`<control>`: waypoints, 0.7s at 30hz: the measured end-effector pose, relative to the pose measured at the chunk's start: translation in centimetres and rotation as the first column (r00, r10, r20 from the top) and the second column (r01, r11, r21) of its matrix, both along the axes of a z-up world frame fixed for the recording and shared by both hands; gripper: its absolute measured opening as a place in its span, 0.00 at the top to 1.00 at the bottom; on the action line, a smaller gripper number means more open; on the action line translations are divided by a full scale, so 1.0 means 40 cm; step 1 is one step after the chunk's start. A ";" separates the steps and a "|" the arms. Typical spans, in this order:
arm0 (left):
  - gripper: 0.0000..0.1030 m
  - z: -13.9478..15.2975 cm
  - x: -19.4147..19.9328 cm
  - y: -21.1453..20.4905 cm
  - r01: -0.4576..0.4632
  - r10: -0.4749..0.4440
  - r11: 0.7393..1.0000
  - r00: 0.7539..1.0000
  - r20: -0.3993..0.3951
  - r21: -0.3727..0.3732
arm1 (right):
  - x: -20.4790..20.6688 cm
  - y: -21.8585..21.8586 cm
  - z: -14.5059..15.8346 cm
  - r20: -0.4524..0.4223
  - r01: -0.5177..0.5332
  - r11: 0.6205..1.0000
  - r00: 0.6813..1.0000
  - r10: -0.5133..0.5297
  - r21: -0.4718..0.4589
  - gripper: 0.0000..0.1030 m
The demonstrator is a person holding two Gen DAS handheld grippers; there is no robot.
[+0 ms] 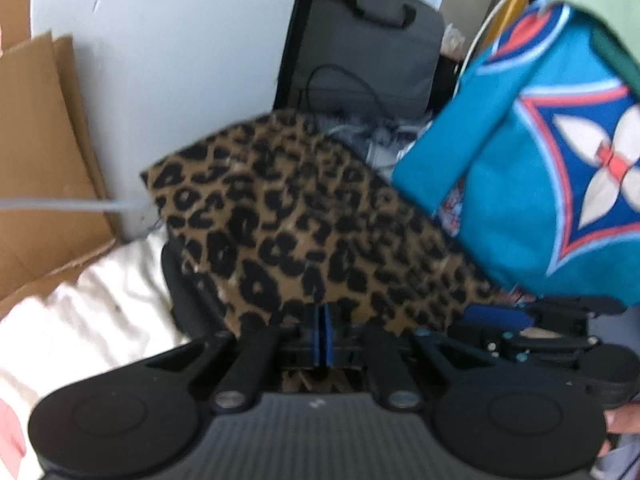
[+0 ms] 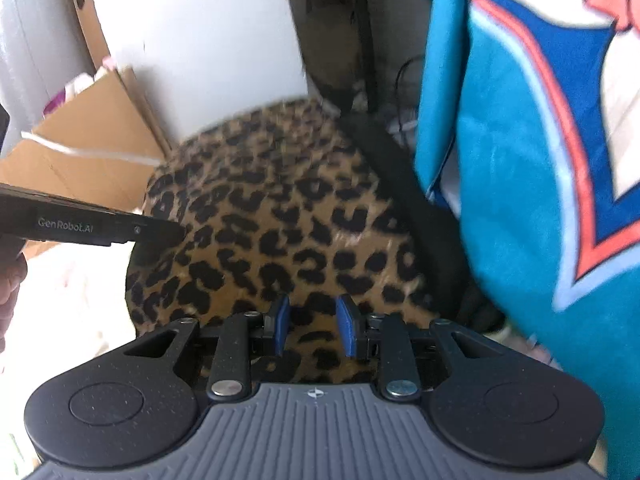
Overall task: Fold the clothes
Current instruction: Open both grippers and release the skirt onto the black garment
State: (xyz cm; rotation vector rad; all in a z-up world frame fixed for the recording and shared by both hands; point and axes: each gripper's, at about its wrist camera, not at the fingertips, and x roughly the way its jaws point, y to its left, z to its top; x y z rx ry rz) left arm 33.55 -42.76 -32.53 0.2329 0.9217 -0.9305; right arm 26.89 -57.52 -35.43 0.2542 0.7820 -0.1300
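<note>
A leopard-print cloth [image 1: 304, 216] is held up in front of both cameras, spread out like a flat panel. My left gripper [image 1: 322, 336] has its blue pads pressed together on the cloth's near edge. In the right wrist view the left gripper [image 2: 120, 230] reaches in from the left and its tip meets the leopard-print cloth [image 2: 280, 220] at its left side. My right gripper [image 2: 313, 326] is open, and the cloth's lower edge lies in the gap between its blue pads [image 2: 346, 328]. The right gripper [image 1: 540, 332] also shows low on the right in the left wrist view.
A teal cloth [image 1: 532, 168] with a blue, red and white emblem hangs close on the right, the same teal cloth [image 2: 520, 160] filling the right wrist view's right side. Cardboard [image 1: 44, 152] leans on a white wall. White bedding [image 1: 92, 308] lies below; a grey bag [image 1: 368, 52] stands behind.
</note>
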 end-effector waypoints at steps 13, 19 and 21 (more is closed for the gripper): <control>0.92 0.035 -0.037 0.064 -0.125 0.126 0.992 0.990 -0.056 0.027 | -0.054 0.038 0.032 -0.049 0.040 0.996 0.998 -0.036 0.083 0.64; 0.37 0.082 -0.081 0.086 -0.168 0.163 0.985 0.978 -0.127 -0.032 | -0.061 0.065 0.076 -0.036 0.036 0.990 0.999 -0.032 0.138 0.40; 0.22 0.095 -0.092 0.098 -0.182 0.171 0.981 0.972 -0.163 -0.059 | -0.069 0.076 0.090 -0.029 0.037 0.989 0.999 -0.033 0.145 0.27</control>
